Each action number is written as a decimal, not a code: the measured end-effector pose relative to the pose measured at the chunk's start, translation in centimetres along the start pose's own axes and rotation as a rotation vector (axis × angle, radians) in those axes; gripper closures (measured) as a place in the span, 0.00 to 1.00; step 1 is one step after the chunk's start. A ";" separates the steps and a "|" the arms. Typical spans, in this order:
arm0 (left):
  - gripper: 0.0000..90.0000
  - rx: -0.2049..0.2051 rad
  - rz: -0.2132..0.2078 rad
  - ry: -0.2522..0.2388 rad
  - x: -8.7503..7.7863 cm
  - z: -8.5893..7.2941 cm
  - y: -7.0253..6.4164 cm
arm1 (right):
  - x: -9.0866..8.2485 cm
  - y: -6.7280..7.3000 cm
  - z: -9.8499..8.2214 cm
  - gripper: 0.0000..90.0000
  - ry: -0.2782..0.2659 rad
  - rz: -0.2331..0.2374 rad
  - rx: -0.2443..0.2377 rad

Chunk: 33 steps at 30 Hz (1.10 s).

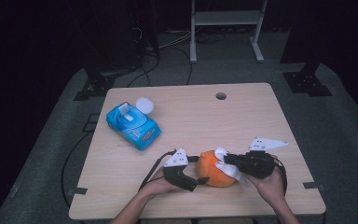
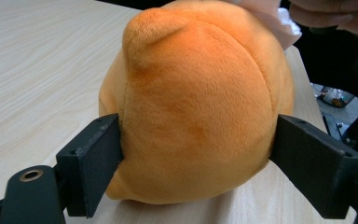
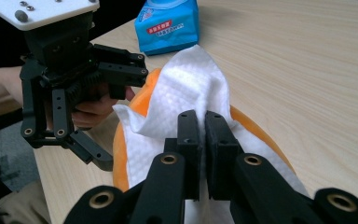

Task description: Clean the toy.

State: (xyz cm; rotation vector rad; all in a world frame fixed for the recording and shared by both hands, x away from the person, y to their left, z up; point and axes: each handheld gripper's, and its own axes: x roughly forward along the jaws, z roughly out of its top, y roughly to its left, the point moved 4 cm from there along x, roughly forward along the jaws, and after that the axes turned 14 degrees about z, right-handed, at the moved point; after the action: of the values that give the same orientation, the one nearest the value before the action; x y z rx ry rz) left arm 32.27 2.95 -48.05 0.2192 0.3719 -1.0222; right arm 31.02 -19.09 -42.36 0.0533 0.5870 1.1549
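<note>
An orange plush toy (image 1: 213,170) lies on the wooden table (image 1: 191,116) near its front edge. My left gripper (image 1: 200,179) comes at it from the left. Its two black jaws press on opposite sides of the plush toy (image 2: 196,102), so it is shut on it. A white wet wipe (image 1: 227,165) is draped over the toy's right side. My right gripper (image 1: 227,160) is shut on the wipe (image 3: 186,88), and a fold of it is pinched between the closed jaws on top of the toy.
A blue pack of wet wipes (image 1: 133,123) with its flap open lies at the table's left. A small white round lid (image 1: 144,105) sits just behind it. A cable hole (image 1: 221,96) is at the far middle. Beyond the table stands a metal frame (image 1: 226,28).
</note>
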 end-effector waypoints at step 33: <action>0.42 0.064 0.034 -0.069 -2.7 4.1 -1.4 | 1.3 3.1 1.9 0.94 -0.050 0.022 -0.091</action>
State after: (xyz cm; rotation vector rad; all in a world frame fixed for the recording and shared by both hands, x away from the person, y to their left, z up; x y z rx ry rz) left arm 30.61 2.88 -43.22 0.2465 0.2727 -1.0067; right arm 29.67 -16.14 -40.25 0.0105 0.4899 1.1973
